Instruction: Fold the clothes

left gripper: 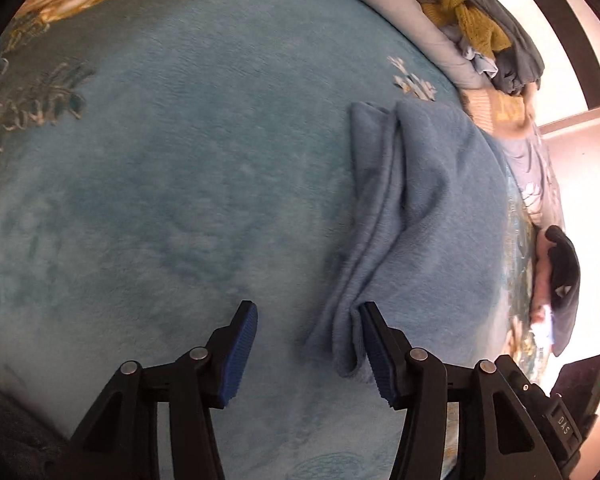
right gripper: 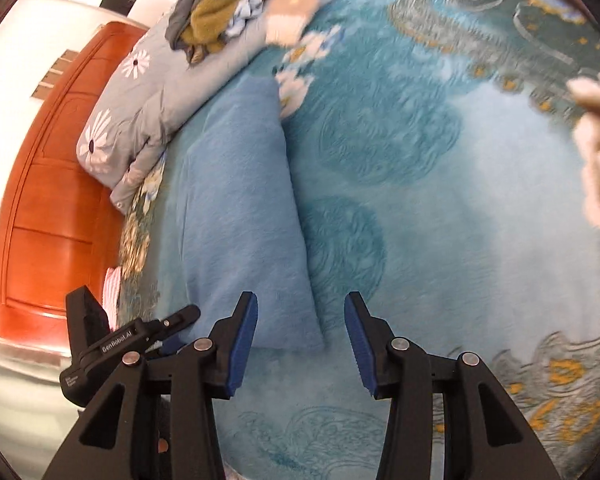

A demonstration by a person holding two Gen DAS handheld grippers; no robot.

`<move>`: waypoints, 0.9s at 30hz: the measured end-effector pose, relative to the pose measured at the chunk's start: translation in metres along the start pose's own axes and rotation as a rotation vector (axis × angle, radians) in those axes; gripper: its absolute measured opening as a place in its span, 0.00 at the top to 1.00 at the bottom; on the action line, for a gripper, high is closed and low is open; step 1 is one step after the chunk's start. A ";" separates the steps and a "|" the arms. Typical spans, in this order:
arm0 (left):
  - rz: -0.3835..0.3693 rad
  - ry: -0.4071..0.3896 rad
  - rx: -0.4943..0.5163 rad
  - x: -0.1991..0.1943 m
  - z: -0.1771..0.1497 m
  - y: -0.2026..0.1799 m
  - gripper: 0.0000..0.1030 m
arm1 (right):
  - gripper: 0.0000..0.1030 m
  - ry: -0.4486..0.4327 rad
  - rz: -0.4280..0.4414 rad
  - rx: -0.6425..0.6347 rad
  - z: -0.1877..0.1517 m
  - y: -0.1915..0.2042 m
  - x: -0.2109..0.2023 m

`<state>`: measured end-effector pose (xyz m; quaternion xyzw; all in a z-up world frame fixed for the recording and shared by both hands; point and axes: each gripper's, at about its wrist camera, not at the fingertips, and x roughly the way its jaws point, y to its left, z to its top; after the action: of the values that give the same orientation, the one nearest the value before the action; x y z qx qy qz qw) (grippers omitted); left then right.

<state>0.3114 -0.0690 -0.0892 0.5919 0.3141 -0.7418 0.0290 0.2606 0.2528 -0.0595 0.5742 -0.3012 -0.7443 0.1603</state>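
- Blue towel-like garment (left gripper: 428, 216), folded into a long narrow bundle with soft creases along its length, lay on the bed (left gripper: 172, 168) near the edge where the grey flowered quilt (right gripper: 140, 112) sat.
- Lay apart from the heap of unfolded clothes (left gripper: 484, 28) piled on that quilt.
- Left tongs (left gripper: 308, 354) stood about half open over the bundle's near corner, right pad touching the cloth's folded edge, left pad clear of it, nothing clamped.
- Right tongs (right gripper: 300, 346) stood about half open too, empty, with the bundle's near corner (right gripper: 296, 332) showing between the pads; contact with the left pad not clear.
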 end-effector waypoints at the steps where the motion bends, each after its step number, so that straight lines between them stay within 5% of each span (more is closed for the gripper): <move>1: 0.011 -0.004 -0.001 -0.001 -0.001 0.001 0.45 | 0.55 0.010 0.002 0.004 -0.001 -0.002 0.003; 5: 0.093 -0.023 -0.021 -0.004 -0.003 0.007 0.46 | 0.55 0.042 0.010 0.015 -0.005 -0.005 0.014; 11: -0.037 -0.076 -0.121 -0.021 -0.006 0.024 0.46 | 0.56 0.049 0.064 0.014 -0.009 0.000 0.020; 14: -0.100 -0.124 -0.125 -0.032 -0.006 0.020 0.46 | 0.76 0.045 0.035 -0.002 -0.012 0.005 0.022; 15: -0.119 -0.136 -0.123 -0.035 -0.006 0.019 0.46 | 0.90 0.048 0.034 0.004 -0.012 0.004 0.021; 18: -0.157 -0.159 -0.111 -0.042 -0.006 0.018 0.46 | 0.91 0.052 0.053 0.014 -0.006 0.000 0.012; 22: -0.182 -0.153 -0.079 -0.043 -0.004 0.011 0.46 | 0.91 0.049 0.010 -0.062 0.026 -0.003 -0.012; 27: -0.201 -0.127 -0.051 -0.034 0.003 -0.006 0.46 | 0.91 0.067 -0.148 -0.194 0.101 -0.006 -0.040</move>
<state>0.3165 -0.0773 -0.0558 0.5084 0.3880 -0.7687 -0.0107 0.1771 0.3079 -0.0169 0.6011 -0.1790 -0.7601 0.1696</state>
